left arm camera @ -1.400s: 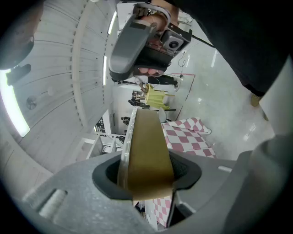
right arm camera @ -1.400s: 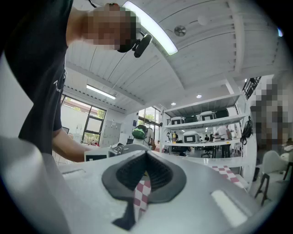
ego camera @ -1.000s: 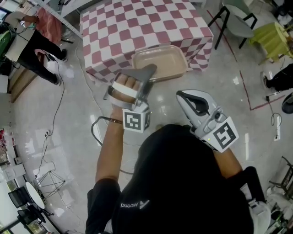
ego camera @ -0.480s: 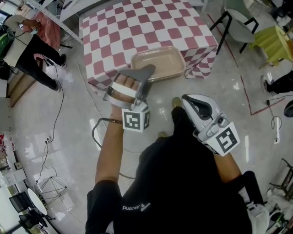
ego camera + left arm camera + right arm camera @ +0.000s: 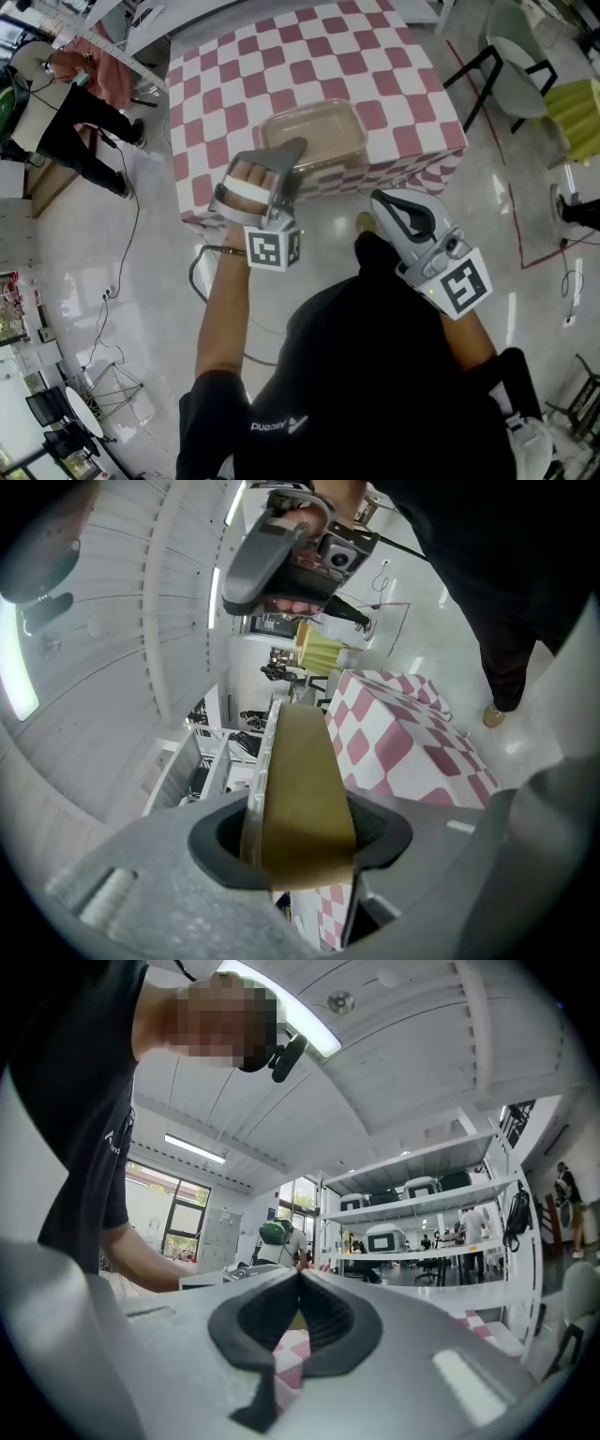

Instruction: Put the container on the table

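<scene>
Head view: the left gripper (image 5: 289, 155) pinches one rim of the single container (image 5: 314, 136) at centre frame, over the near edge of the one table (image 5: 234, 75). At lower right, the right gripper (image 5: 380, 199), second of two, has its jaws pressed together, empty. Held by one rim only, the container could tilt and slip, or tip off if set this near the edge.

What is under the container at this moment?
The checkered table's near edge lies beneath the container, held by the left tongs. Whether it touches the cloth cannot be seen.

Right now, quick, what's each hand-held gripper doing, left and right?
Left hand-held gripper: closed on the rim of the tan container.
Right hand-held gripper: closed, holding nothing.
</scene>
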The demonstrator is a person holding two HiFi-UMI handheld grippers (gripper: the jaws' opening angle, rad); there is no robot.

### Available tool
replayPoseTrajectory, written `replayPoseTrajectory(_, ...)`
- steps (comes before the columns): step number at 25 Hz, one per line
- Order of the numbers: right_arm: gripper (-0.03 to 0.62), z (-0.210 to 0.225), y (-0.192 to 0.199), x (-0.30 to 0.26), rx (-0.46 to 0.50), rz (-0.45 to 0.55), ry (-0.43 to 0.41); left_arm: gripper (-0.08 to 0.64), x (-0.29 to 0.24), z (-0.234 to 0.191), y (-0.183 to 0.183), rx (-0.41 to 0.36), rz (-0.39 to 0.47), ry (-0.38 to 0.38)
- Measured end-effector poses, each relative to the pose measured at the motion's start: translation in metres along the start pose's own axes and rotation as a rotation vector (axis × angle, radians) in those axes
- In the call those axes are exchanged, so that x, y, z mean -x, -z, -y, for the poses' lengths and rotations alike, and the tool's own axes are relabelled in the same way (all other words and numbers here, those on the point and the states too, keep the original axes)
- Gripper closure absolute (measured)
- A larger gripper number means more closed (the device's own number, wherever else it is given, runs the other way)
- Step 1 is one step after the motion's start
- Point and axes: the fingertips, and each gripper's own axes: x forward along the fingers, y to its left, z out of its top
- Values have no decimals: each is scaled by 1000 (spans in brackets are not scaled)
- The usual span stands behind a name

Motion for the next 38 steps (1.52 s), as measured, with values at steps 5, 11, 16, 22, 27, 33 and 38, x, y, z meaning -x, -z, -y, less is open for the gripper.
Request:
replayPoseTrajectory(5,589,30,1,1,-8,-45,-41,359,-33,2,9,10,-39,34)
replayPoseTrajectory(11,589,99,9,-40,-2,-72,-86,365,-106,-3,48,29,-80,59)
replayPoseTrajectory(16,589,129,11,-68,-11,-72,-76,365,-154,10,69,11,-63,99)
replayPoseTrajectory(22,589,157,26,-93,-14,-97,-6,365,-199,30,93,-25,-8,141)
replayPoseTrajectory(27,589,170,34,-111,-16,-116,47,365,-223,60,111,-45,12,249)
replayPoseTrajectory(33,589,181,39,-119,-22,-131,94,360,-237,80,119,-33,34,358)
replayPoseTrajectory(38,589,185,41,-121,-20,-136,110,255,-234,99,115,35,82,492)
